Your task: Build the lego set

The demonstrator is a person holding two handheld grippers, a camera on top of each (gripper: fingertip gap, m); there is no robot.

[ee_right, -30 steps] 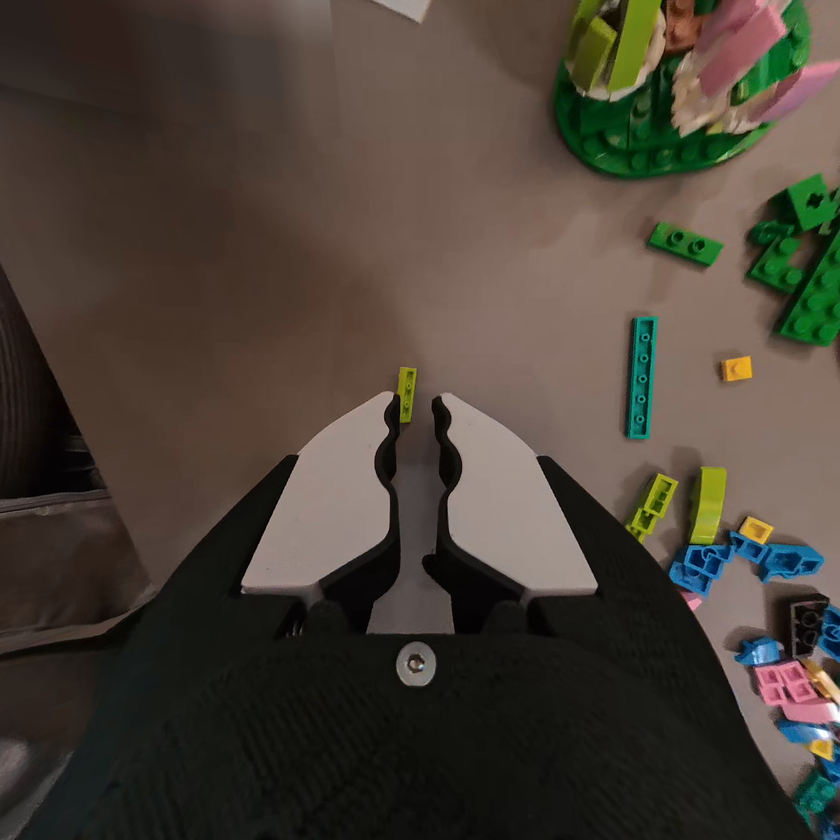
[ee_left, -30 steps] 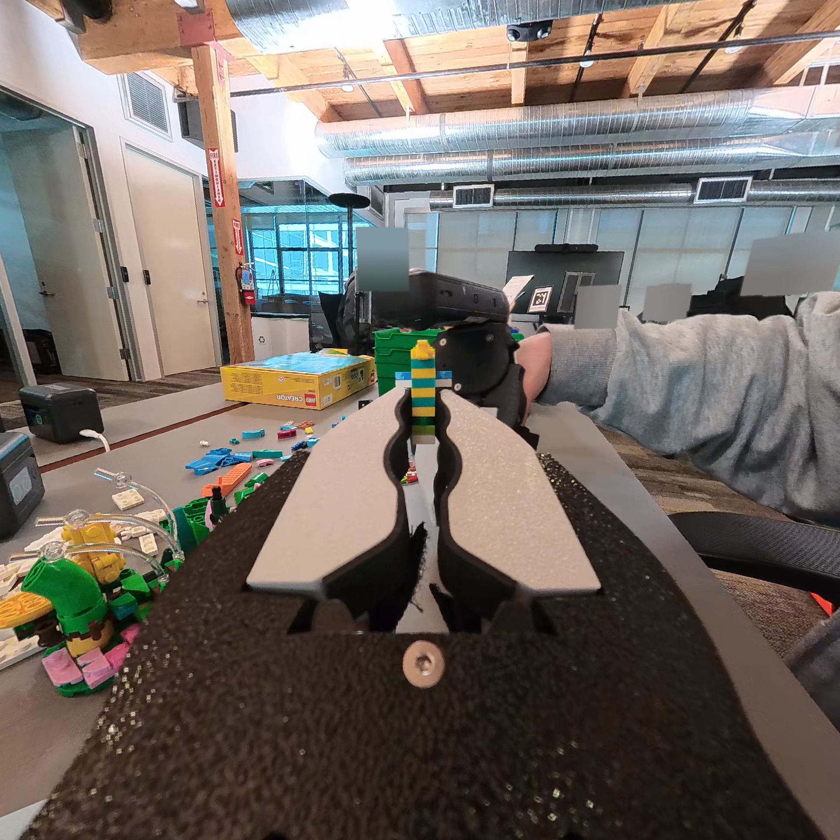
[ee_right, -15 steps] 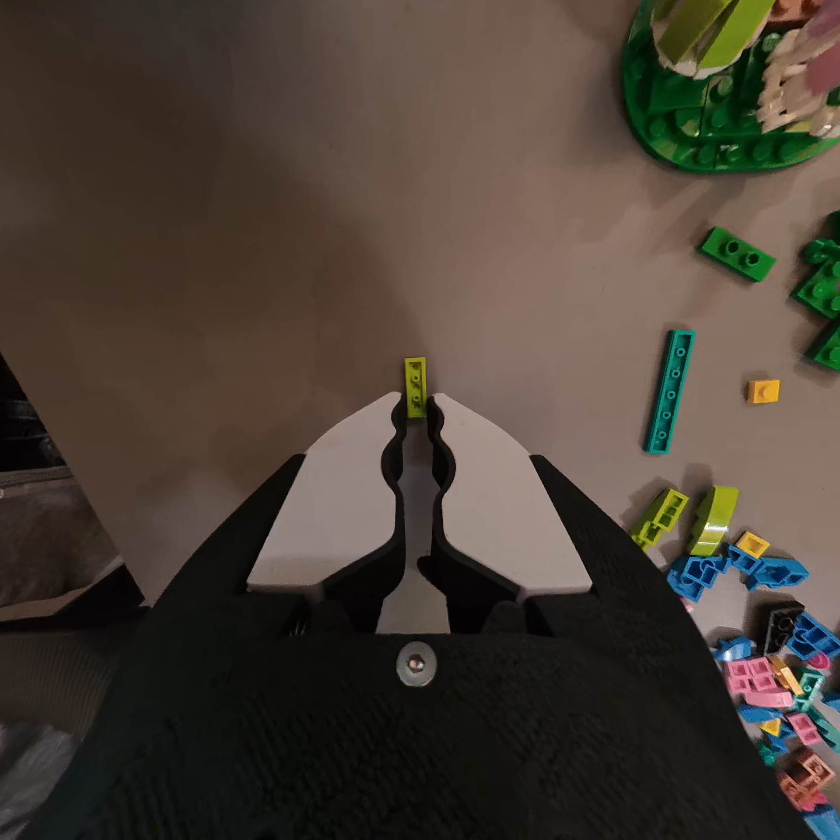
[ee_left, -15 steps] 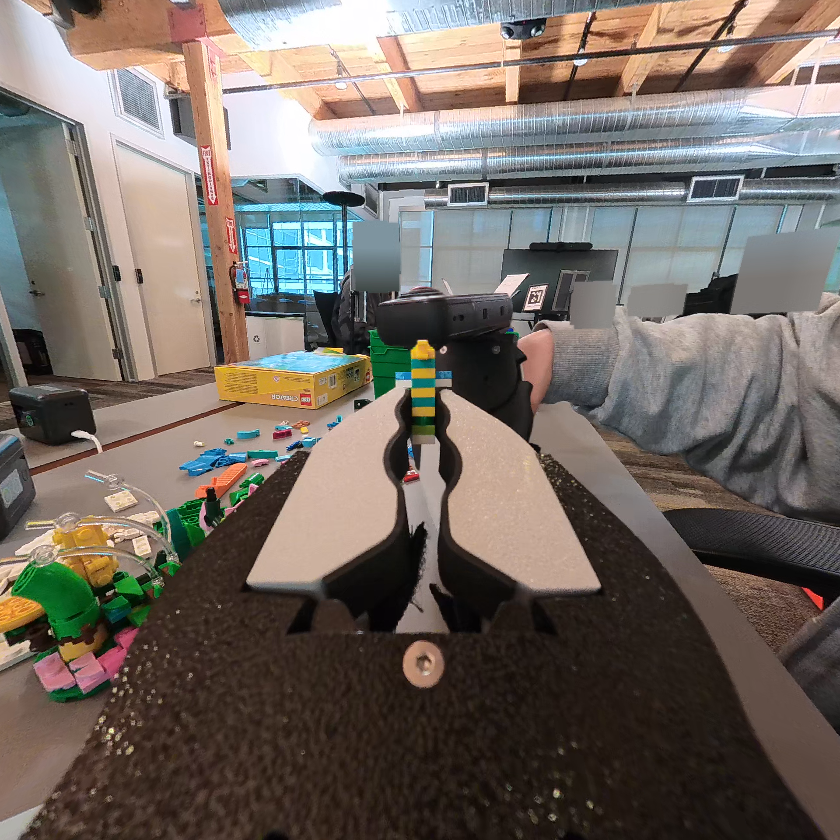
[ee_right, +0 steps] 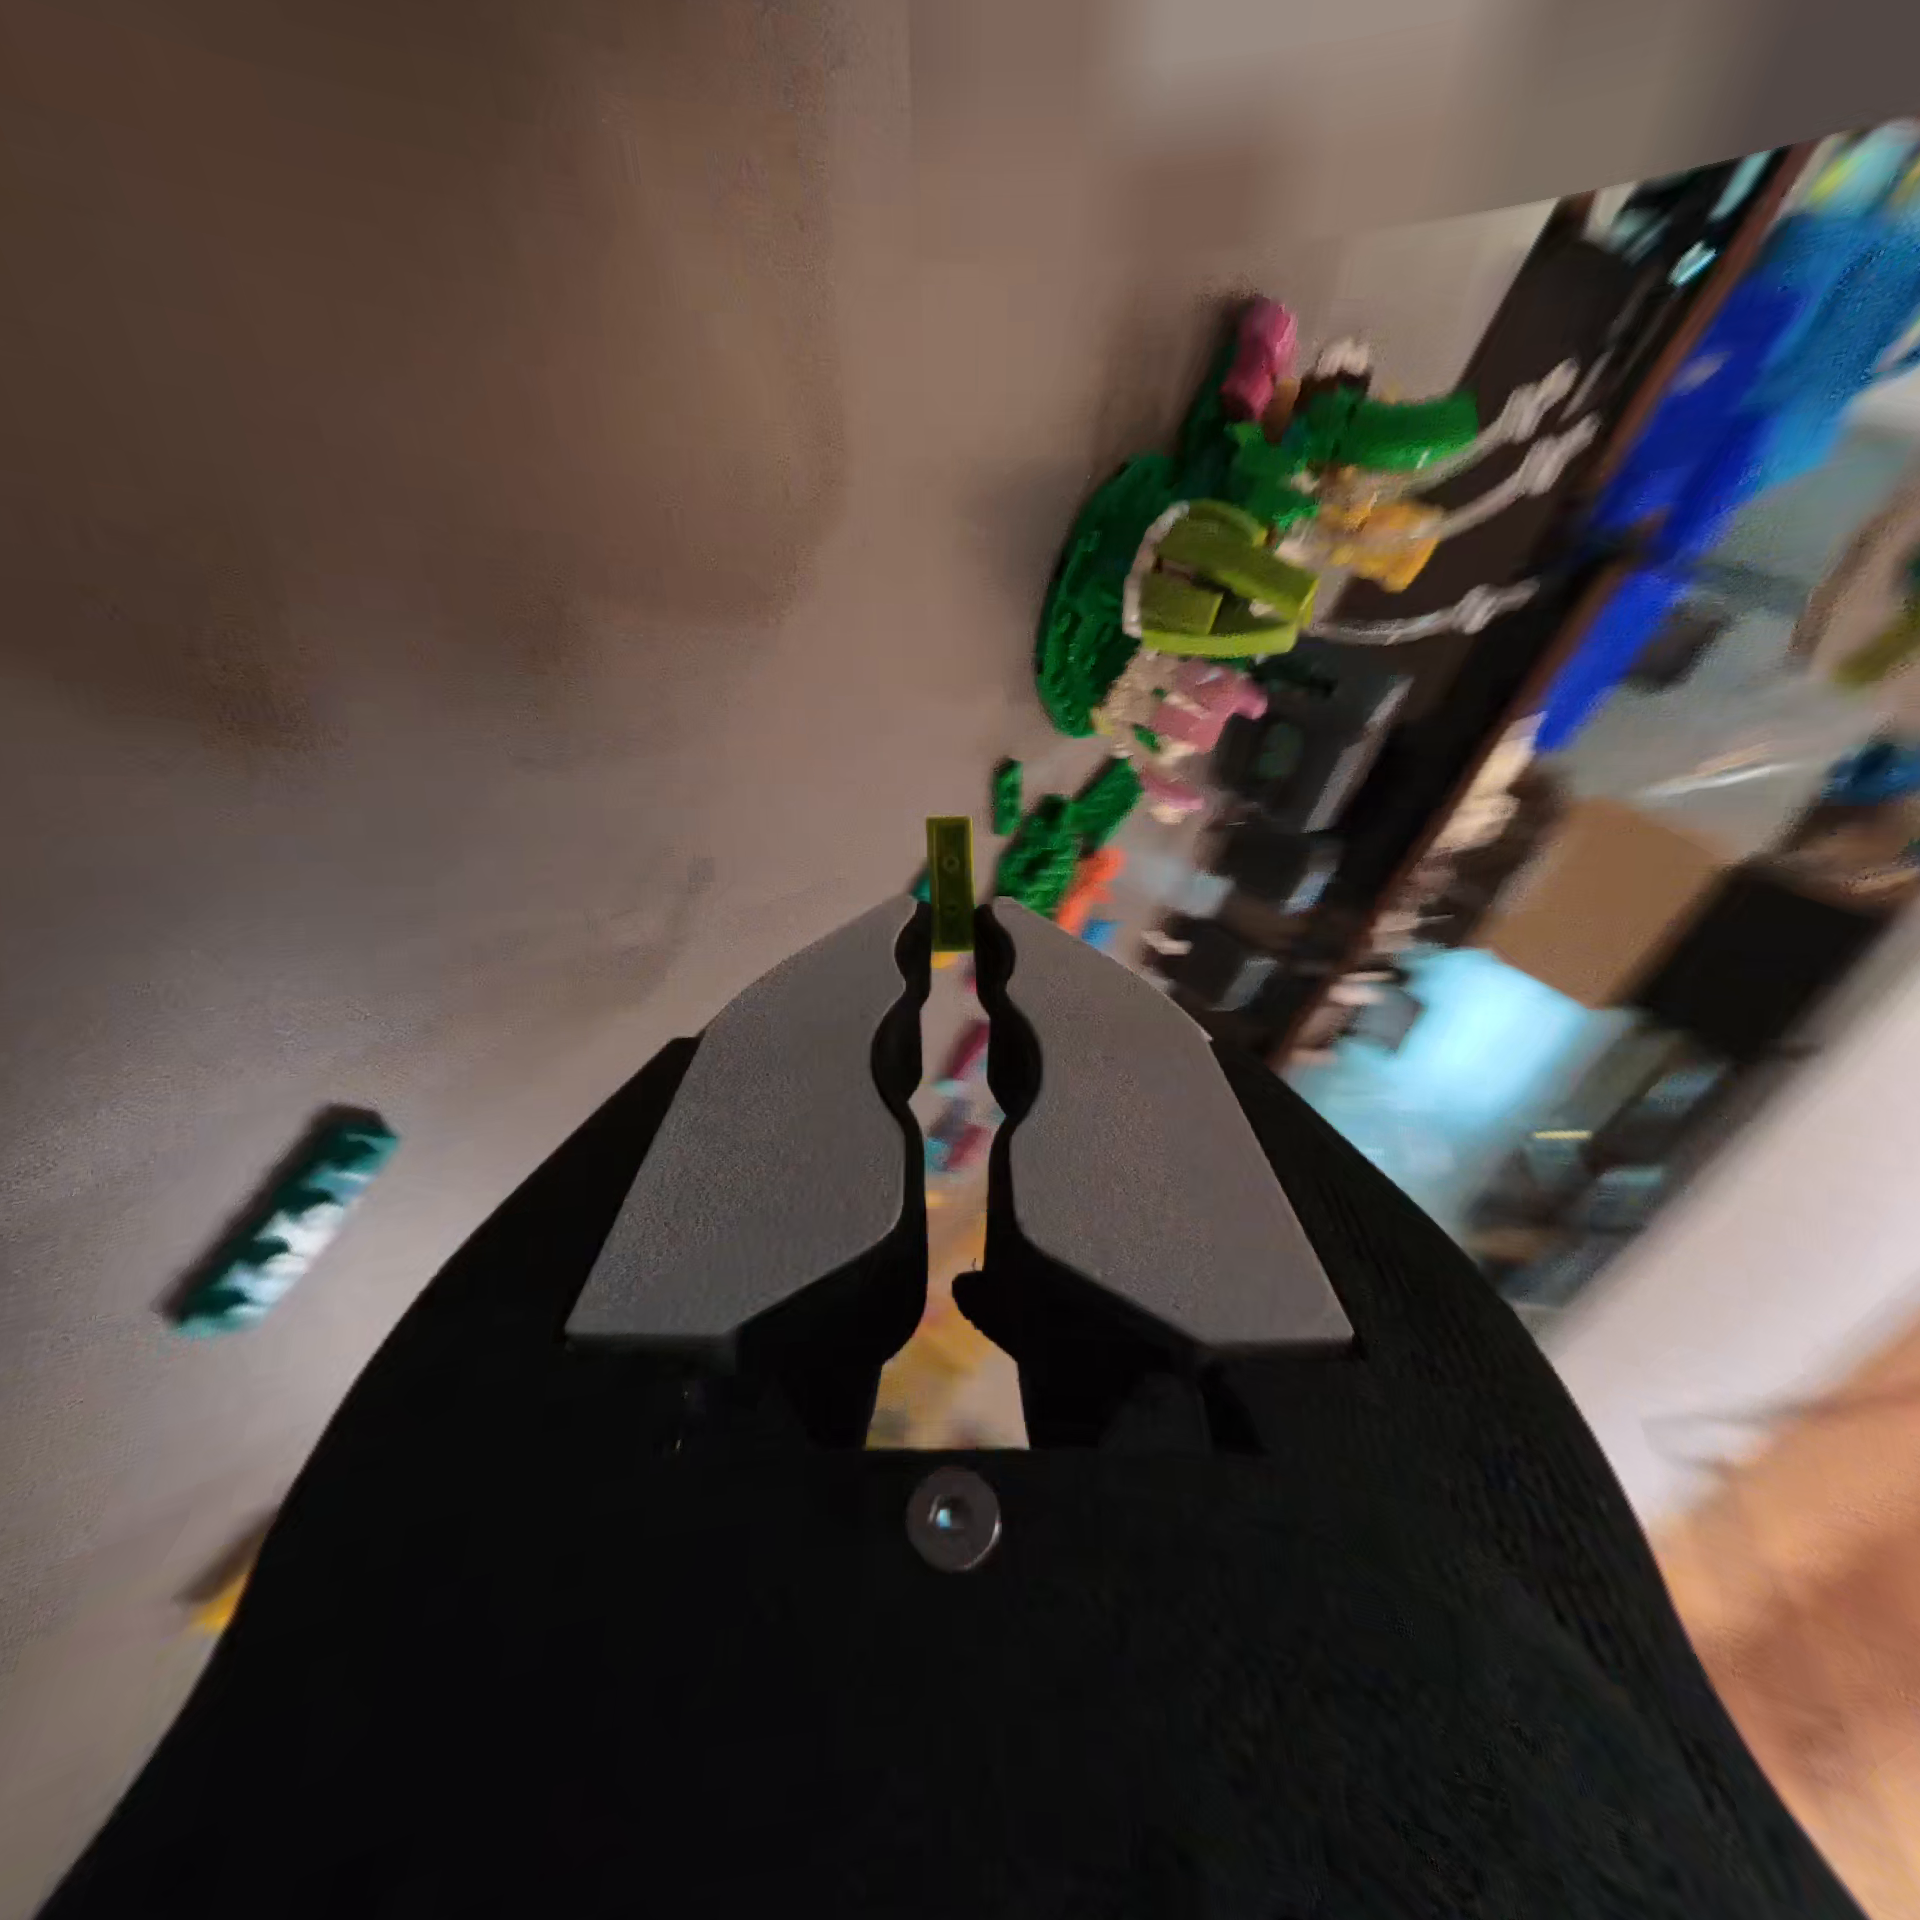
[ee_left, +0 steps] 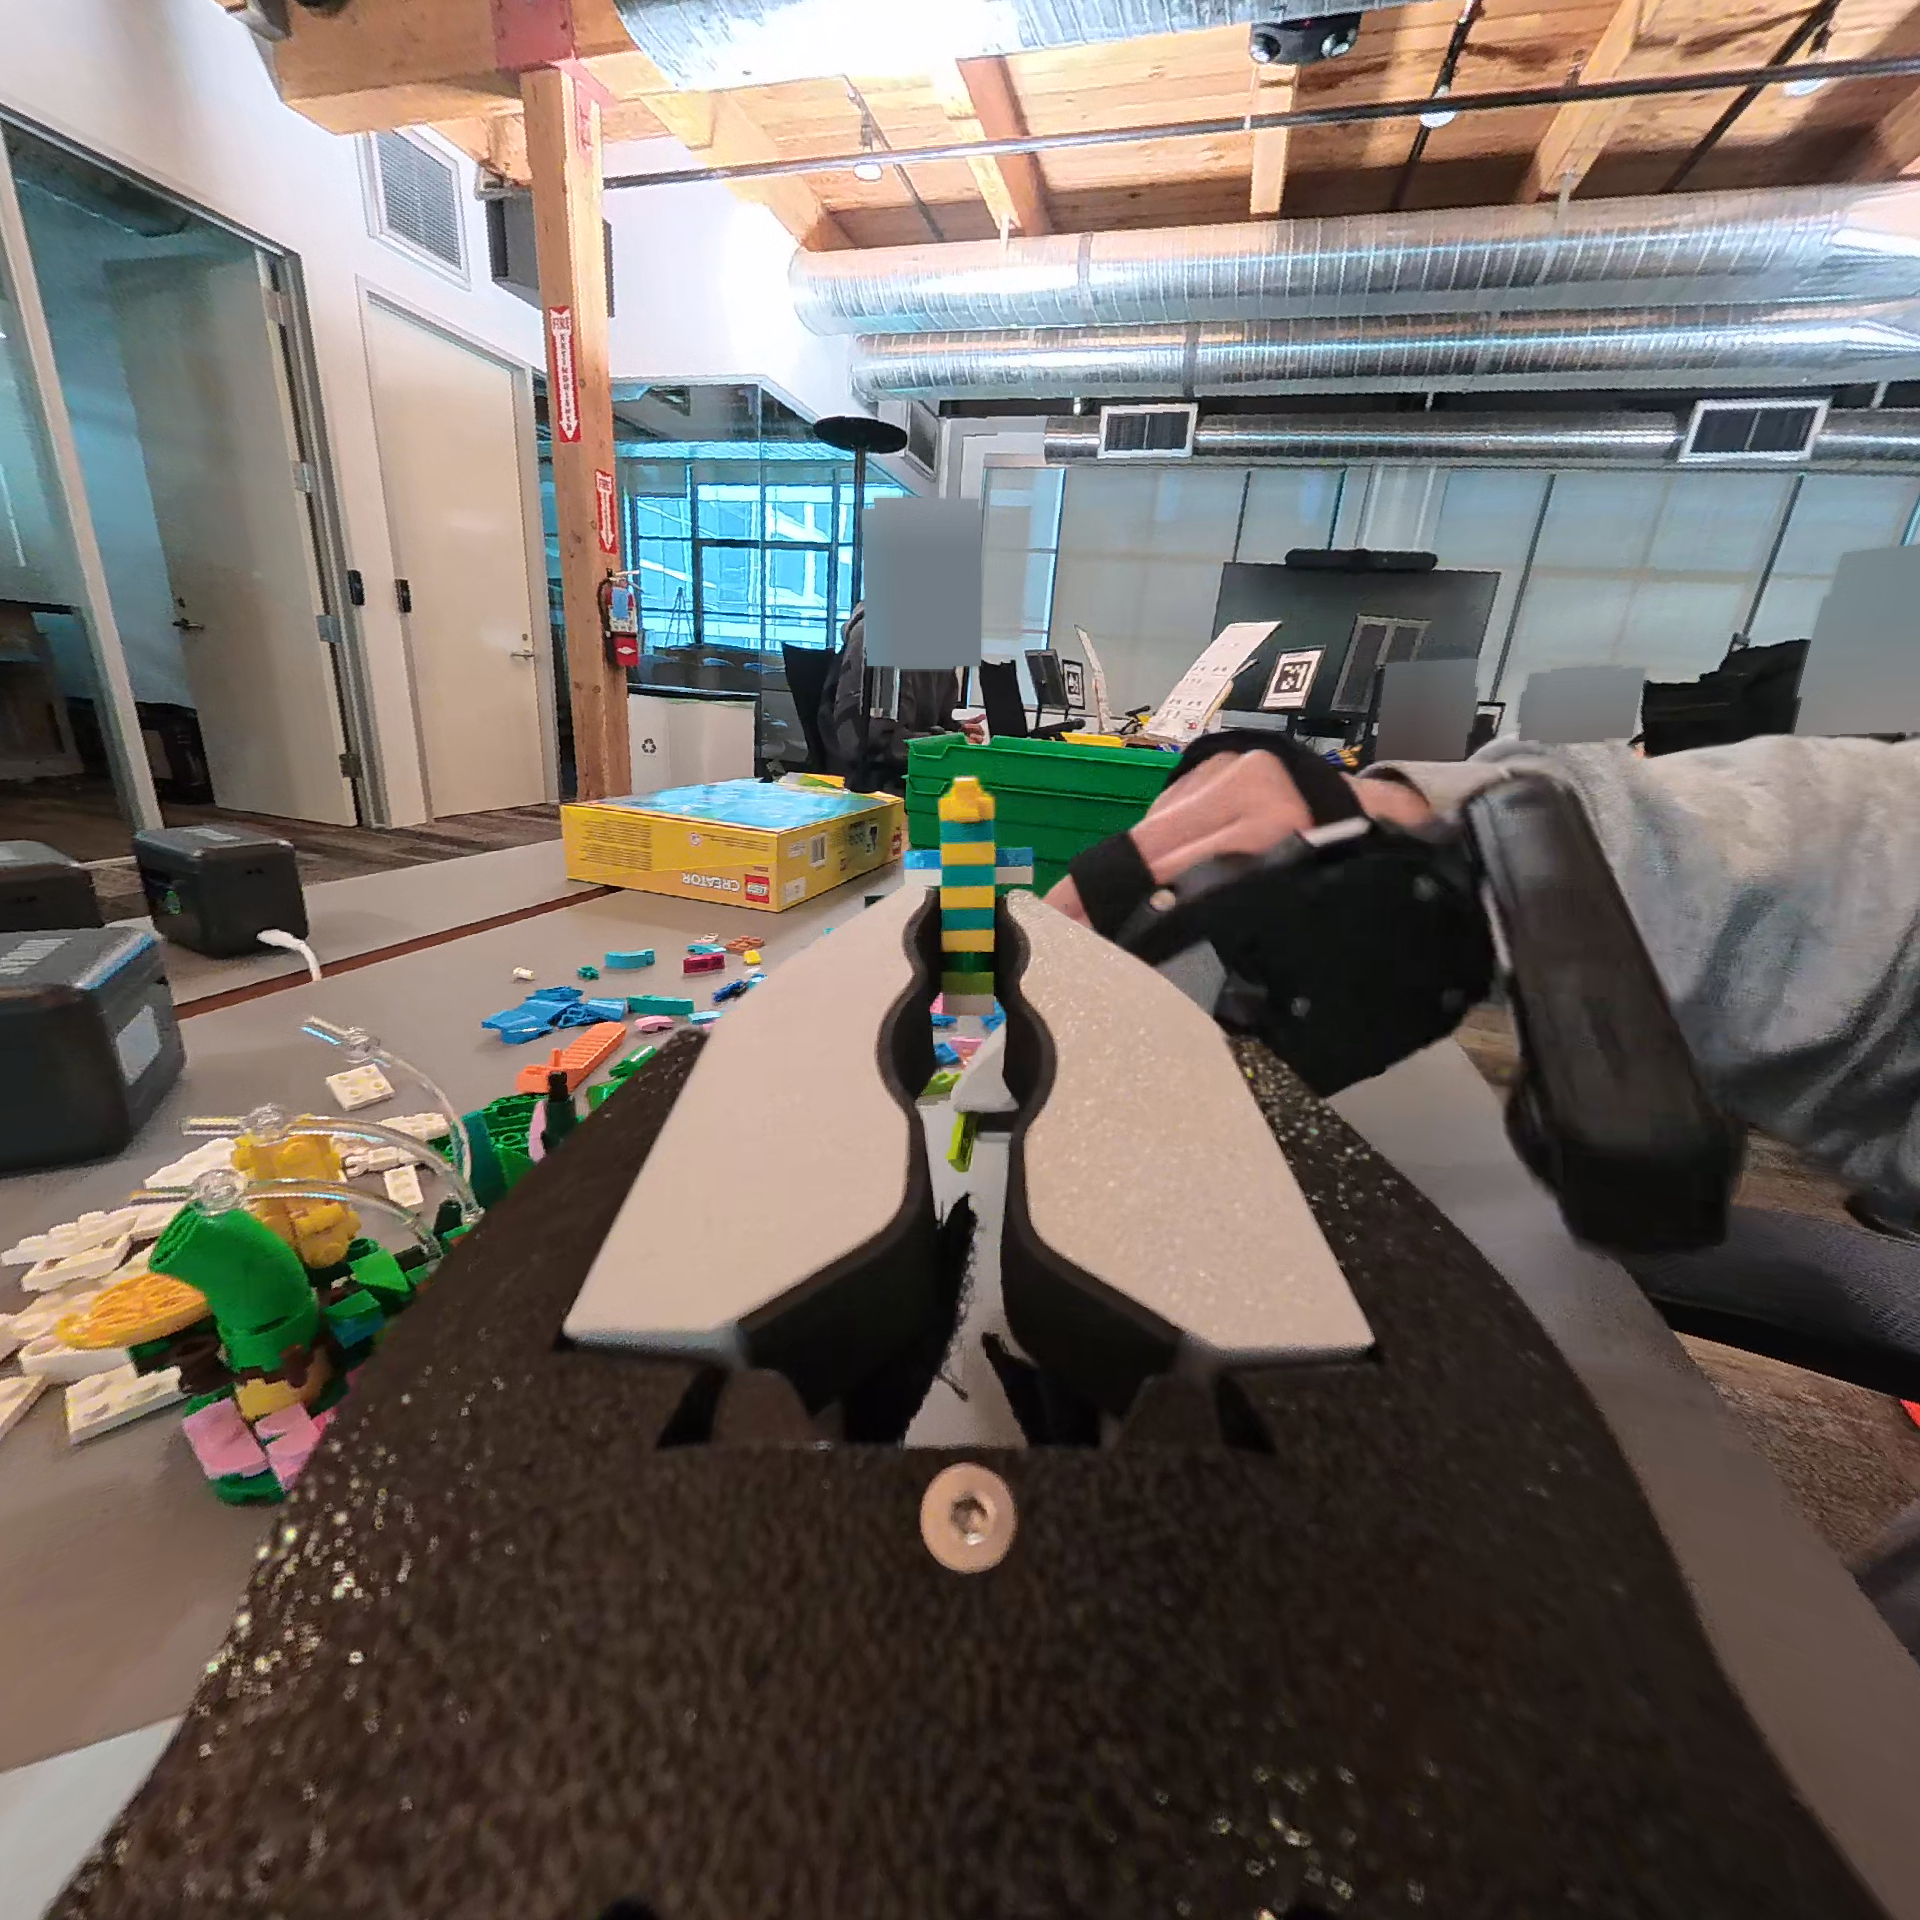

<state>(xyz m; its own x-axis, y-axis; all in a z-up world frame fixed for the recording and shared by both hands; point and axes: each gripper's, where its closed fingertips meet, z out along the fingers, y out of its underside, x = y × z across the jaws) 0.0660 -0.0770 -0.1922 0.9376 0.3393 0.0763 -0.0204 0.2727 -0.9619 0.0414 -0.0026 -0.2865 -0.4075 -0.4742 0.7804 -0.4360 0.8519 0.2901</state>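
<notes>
Lime plate (ee_right: 950,883), a second ago lying on the grey table (ee_right: 416,520), now sits clamped in the right gripper (ee_right: 951,914) and swings, seemingly, toward the striped brick column (ee_left: 966,894) pinched upright by the left gripper (ee_left: 966,935).

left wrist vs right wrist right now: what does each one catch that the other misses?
Only the left wrist view: the left gripper shut on a striped yellow, teal and green brick stack, held upright; the yellow set box; the green bin; the gloved hand on the other gripper.

Only the right wrist view, motion-blurred: the right gripper shut on a small lime plate; a long teal plate lying on the table.

Both: the green flower build and scattered loose bricks.
</notes>
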